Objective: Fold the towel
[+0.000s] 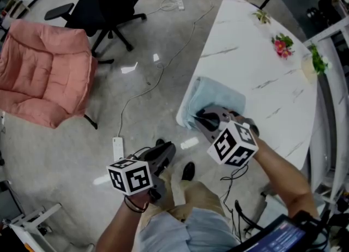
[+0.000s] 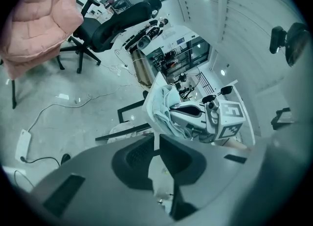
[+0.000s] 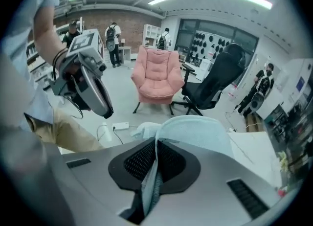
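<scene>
Right gripper (image 1: pixel 206 119) clamps pale blue terry towel (image 1: pixel 219 96) at seven o'clock on the white marble table (image 1: pixel 256 54); empty, barely-parted left gripper (image 1: pixel 166 153) should pinch the next corner.

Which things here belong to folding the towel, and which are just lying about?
Job in hand: towel, pinched in the right hand-held gripper; table under it; left hand-held gripper, empty, held clear of the table.
Lying about: pink chair, black office chair, power strip on the floor, flowers on the table.
</scene>
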### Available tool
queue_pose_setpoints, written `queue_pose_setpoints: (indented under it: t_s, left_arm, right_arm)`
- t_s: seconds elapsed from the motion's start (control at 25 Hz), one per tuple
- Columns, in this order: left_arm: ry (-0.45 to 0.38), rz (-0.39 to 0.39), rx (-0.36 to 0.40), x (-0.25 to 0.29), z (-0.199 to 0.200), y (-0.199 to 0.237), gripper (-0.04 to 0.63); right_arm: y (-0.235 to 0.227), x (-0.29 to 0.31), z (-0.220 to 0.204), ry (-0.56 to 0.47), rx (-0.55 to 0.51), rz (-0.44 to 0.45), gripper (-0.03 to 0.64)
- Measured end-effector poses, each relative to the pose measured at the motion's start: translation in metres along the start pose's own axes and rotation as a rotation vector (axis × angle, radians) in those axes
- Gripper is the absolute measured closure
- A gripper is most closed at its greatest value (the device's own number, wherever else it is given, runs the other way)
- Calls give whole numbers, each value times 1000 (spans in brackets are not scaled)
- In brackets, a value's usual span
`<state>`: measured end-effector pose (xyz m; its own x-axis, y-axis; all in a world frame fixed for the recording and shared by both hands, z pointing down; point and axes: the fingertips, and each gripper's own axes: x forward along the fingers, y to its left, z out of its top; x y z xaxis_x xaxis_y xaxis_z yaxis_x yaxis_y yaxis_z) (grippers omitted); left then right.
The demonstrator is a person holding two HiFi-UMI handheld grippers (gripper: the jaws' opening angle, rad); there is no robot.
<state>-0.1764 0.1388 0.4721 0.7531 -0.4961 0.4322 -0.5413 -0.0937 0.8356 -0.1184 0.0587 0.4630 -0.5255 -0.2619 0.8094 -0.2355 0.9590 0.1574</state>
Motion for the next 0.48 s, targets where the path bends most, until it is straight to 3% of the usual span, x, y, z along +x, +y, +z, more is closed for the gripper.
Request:
queue_pose_setpoints:
  t_s: [0.16,0.48]
  left_arm:
    - [-2,-13,7,1,3,-2,557]
    - [3,-21,18,3,1,-5,557]
  right_arm:
    - [-5,-16,7,-91,177,90,584]
    - [-10,-40,20,-203,254,157,584]
